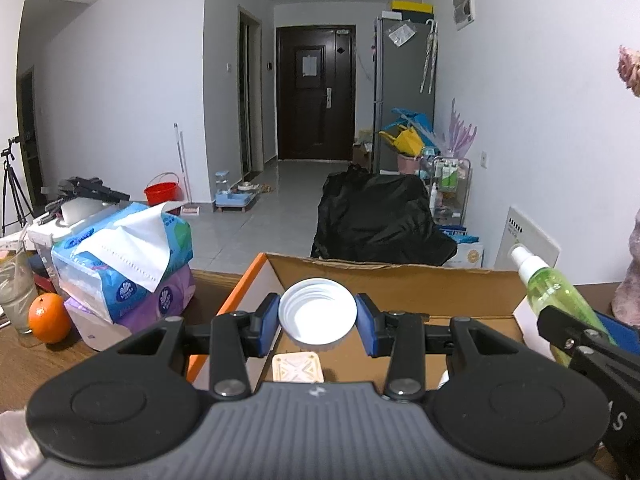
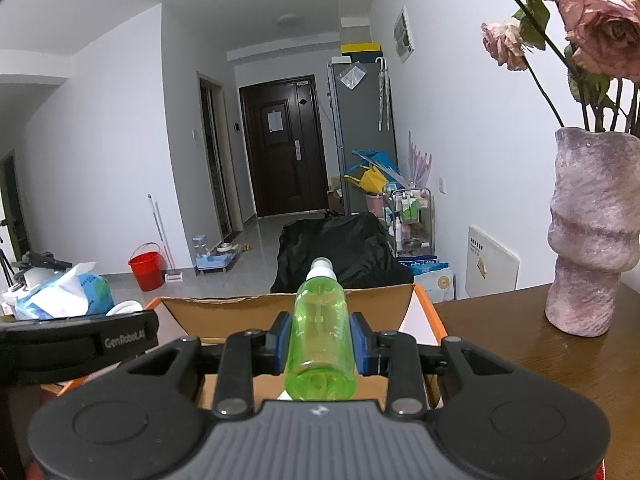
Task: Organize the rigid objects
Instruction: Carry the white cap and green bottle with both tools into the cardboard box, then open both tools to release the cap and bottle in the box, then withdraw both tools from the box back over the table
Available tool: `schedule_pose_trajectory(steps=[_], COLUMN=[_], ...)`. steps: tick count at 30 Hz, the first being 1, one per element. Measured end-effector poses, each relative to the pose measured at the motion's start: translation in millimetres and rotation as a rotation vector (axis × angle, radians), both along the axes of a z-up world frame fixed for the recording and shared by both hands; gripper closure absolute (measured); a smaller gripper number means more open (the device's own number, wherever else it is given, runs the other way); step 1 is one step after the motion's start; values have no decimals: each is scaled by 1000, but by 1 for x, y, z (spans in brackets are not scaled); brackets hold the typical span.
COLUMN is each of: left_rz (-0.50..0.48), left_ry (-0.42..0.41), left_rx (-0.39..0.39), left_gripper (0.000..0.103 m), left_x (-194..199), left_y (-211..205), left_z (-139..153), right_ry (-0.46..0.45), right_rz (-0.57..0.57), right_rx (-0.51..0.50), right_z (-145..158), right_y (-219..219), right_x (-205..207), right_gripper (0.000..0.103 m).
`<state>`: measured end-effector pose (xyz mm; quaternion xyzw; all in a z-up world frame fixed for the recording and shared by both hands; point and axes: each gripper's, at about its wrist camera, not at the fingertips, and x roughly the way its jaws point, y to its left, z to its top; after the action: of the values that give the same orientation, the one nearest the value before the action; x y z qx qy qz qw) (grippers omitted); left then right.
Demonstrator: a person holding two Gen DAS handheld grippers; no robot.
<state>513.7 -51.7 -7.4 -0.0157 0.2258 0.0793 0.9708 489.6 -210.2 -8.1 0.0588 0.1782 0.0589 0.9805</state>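
The left gripper (image 1: 317,322) has its blue-padded fingers (image 1: 269,320) closed on one white round lid (image 1: 317,316), held over an open cardboard box (image 1: 400,280) on the wooden tabletop (image 1: 24,364). The right gripper (image 2: 320,344) clamps its fingers (image 2: 360,342) on one green spray bottle (image 2: 320,336), nozzle pointing forward, above the same box. Left of the box sit two tissue packs (image 1: 124,256), one orange (image 1: 49,318) and one glass (image 1: 14,292); right of it stands one pink vase (image 2: 588,232) of dried roses.

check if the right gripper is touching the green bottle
Touching. In the right wrist view both blue pads of the right gripper press flush against the sides of the green bottle, with no gap on either side.
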Motion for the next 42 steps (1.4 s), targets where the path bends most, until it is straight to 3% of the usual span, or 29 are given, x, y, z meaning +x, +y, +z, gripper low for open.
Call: schedule_pose_trajectory(steps=[17, 19, 20, 21, 22, 23, 24, 25, 28, 33, 42], left_rz=[12, 16, 20, 32, 41, 51, 55, 59, 78, 80, 87], left_ry=[56, 65, 76, 87, 84, 77, 78, 80, 73, 74, 88], left_rx=[14, 9, 4, -1, -8, -11, -12, -16, -13, -2, -11], left_gripper=[61, 51, 46, 26, 17, 17, 15, 2, 0, 0, 0], left_x=[14, 14, 15, 16, 16, 16, 16, 16, 15, 14, 11], left_y=[9, 10, 11, 12, 14, 16, 17, 18, 20, 18, 18], left_z=[-14, -14, -15, -15, -15, -15, -14, -14, -14, -13, -11], right_ry=[44, 54, 56, 58, 64, 63, 53, 50, 47, 43, 44], right_rz=[0, -10, -21, -24, -28, -36, -46, -51, -51, -49, -49], right_rx=[10, 8, 9, 12, 15, 19, 20, 14, 17, 13, 17], right_z=[-7, -8, -7, -7, -5, -5, -4, -3, -2, -1, 0], right_y=[-4, -5, -7, -9, -10, -12, -13, -13, -14, -13, -13], right_x=[13, 14, 14, 14, 15, 15, 14, 13, 12, 10, 7], right_gripper=[73, 73, 70, 56, 46, 28, 21, 21, 9, 3, 1])
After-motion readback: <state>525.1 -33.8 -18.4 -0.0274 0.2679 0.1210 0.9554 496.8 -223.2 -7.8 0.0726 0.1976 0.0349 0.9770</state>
